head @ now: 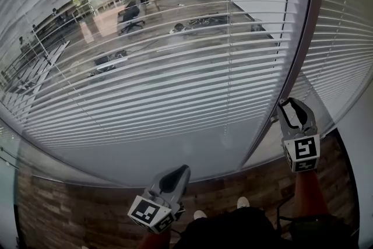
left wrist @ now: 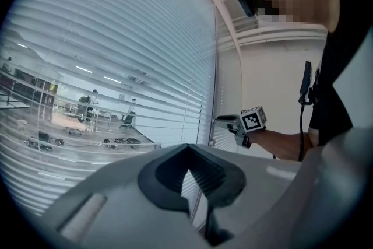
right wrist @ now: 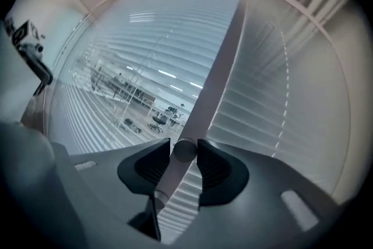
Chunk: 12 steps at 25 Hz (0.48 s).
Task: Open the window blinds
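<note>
Fingers (right wrist: 215,169) of right gripper (right wrist: 185,155) clamp the blind wand (right wrist: 172,174); left gripper (left wrist: 187,160) fingers seem together.

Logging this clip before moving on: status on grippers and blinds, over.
Right gripper shut on the blinds' wand. Left gripper shut, empty, held low. Blinds down, slats partly tilted, office visible through. Nothing in the way.

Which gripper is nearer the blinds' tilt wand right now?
Right. The right gripper has its fingers closed on the wand. The left gripper hangs lower and off to the left, apart from the wand and holding nothing.
</note>
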Each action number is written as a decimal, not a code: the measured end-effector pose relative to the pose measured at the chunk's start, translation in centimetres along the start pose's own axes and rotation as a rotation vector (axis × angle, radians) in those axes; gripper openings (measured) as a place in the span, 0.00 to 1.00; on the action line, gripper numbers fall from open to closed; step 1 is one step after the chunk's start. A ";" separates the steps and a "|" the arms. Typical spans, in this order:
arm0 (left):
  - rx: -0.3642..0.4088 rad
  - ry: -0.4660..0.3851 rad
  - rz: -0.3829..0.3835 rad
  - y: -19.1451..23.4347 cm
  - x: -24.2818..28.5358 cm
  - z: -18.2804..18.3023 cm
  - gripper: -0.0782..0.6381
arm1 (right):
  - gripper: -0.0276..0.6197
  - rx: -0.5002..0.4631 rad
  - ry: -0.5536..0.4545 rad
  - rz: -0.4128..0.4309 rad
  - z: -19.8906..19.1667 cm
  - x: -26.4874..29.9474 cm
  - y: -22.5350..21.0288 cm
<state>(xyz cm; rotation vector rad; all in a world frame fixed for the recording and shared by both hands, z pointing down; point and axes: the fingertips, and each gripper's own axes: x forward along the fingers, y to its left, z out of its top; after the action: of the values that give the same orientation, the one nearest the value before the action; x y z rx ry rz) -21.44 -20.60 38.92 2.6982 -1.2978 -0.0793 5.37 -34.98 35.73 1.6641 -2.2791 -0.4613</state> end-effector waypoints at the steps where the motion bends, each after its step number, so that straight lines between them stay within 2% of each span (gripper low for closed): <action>1: 0.005 0.003 -0.005 0.0 -0.1 -0.3 0.11 | 0.31 0.069 -0.007 0.014 0.1 0.0 -0.1; 7: -0.001 0.013 -0.017 -0.1 -0.2 -1.1 0.11 | 0.31 0.510 -0.006 0.073 -0.7 -0.1 -0.9; 12: 0.001 0.012 -0.011 -0.1 -0.3 -1.0 0.11 | 0.31 0.703 -0.026 0.124 -0.8 0.0 -0.8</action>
<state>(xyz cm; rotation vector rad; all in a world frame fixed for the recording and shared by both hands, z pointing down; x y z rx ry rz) -21.45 -20.19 39.92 2.7025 -1.2793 -0.0633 6.38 -35.28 36.08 1.7675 -2.7285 0.4041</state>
